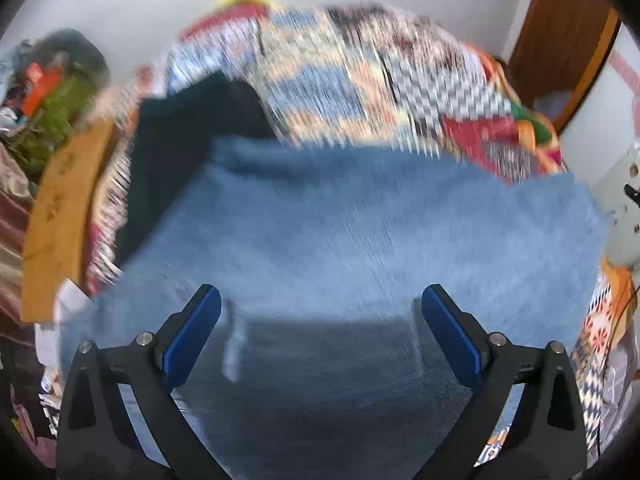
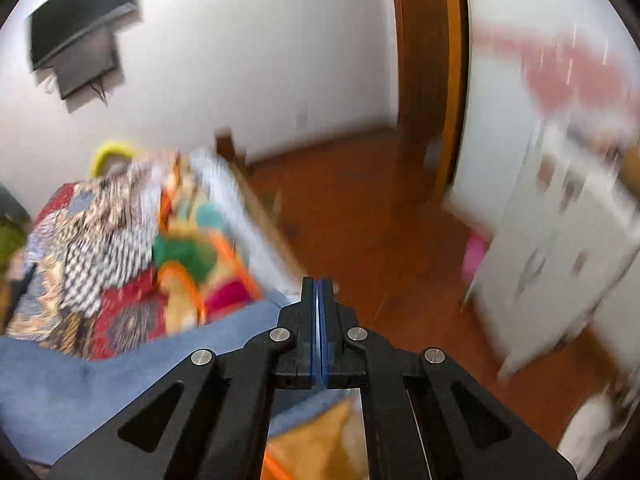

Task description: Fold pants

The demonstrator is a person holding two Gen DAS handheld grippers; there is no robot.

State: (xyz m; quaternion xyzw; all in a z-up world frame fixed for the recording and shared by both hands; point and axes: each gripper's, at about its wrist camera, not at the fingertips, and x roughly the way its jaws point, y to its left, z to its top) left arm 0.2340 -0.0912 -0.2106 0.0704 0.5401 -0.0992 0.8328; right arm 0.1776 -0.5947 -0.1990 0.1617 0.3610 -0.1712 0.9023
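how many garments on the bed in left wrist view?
2 visible. Blue jeans spread across the patchwork bedspread ahead of the open left tool; a dark garment lies at their left edge, partly under them. Heavy blur; more may be hidden.

Pants (image 1: 360,220): blue denim cloth, matt, with a faintly rough woven look, blurred in both views; left tongs (image 1: 320,304): matt black plastic arms, smooth blue pads (image 1: 200,320) with a slight sheen, bright metal pivot pins; right tongs (image 2: 320,292): the same matt black plastic, blue pad faces and shiny metal pins; quilt (image 1: 380,80): patchwork cloth of printed pieces, matt, fringed at one edge; bed frame (image 1: 56,220): yellowish wood, smooth; floor (image 2: 360,220): reddish-brown wood, smooth, mildly glossy; door frame (image 2: 432,60): brown varnished wood; wall (image 2: 260,40): white, matt painted finish; wardrobe (image 2: 560,240): white, smooth surface, material unclear owing to blur.
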